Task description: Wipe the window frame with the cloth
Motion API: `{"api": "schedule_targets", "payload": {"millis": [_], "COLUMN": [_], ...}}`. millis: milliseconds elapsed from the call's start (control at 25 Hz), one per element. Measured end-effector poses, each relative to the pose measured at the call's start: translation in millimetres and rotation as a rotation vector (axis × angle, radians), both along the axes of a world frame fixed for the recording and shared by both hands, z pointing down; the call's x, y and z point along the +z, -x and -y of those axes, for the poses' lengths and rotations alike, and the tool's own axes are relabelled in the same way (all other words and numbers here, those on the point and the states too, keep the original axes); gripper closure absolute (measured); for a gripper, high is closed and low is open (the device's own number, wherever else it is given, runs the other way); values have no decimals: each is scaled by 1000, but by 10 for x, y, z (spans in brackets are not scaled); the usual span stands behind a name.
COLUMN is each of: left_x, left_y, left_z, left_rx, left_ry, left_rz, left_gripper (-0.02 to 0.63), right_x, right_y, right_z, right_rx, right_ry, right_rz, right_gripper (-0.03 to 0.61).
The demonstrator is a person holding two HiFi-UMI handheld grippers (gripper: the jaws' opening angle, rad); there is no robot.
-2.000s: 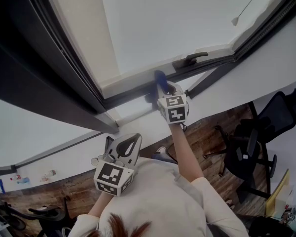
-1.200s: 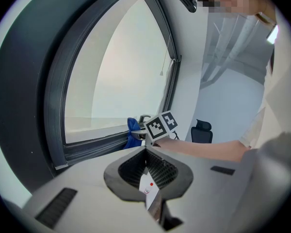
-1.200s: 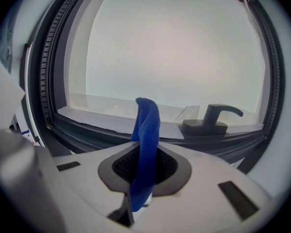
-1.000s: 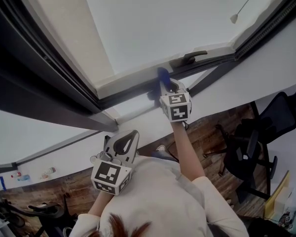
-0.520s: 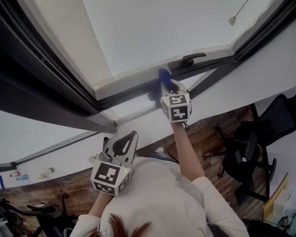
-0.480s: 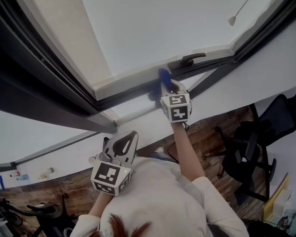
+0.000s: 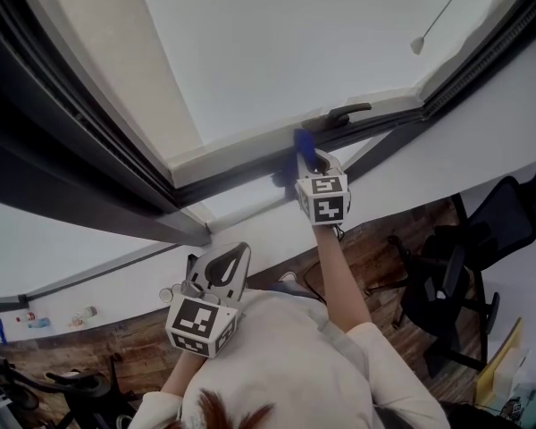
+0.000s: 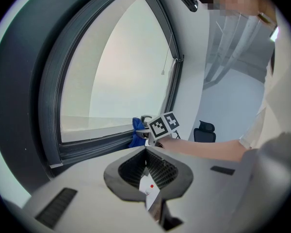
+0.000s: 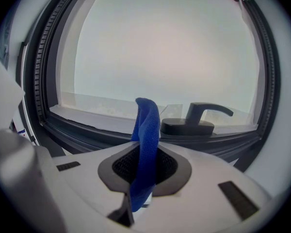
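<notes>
Beside dark window frame, right tongs clamp blue cloth.

Wood floor, black office chair, white wall, pale daylight

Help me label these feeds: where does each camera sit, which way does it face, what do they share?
Head view: on the head, looking down at the window frame; both arms, left gripper, right gripper show.
Left gripper view: on that gripper, facing the window; its shut jaws show.
Right gripper view: on that gripper, facing the window handle; its jaws grip the blue cloth.
All share the cloth.
</notes>
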State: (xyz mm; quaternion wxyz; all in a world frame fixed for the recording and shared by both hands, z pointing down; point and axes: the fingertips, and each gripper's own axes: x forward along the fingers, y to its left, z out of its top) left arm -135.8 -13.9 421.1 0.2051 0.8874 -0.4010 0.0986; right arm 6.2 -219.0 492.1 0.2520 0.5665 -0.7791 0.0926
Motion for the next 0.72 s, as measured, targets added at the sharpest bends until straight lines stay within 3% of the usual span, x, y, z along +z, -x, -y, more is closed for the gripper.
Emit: {"api": "schedule_targets", "payload": {"millis": [720], "left_x": [1], "left_y": [99], "left_z": [5], "left_rx": [-53], "left_ry": [-1], "left_rz": [16], "left_gripper": [604], "right_x": [5], "right_y": [-336], "right_z": [102], "right_rx": [53], "right_ry": [-18], "right_rz": [8], "right_gripper": [532]}}
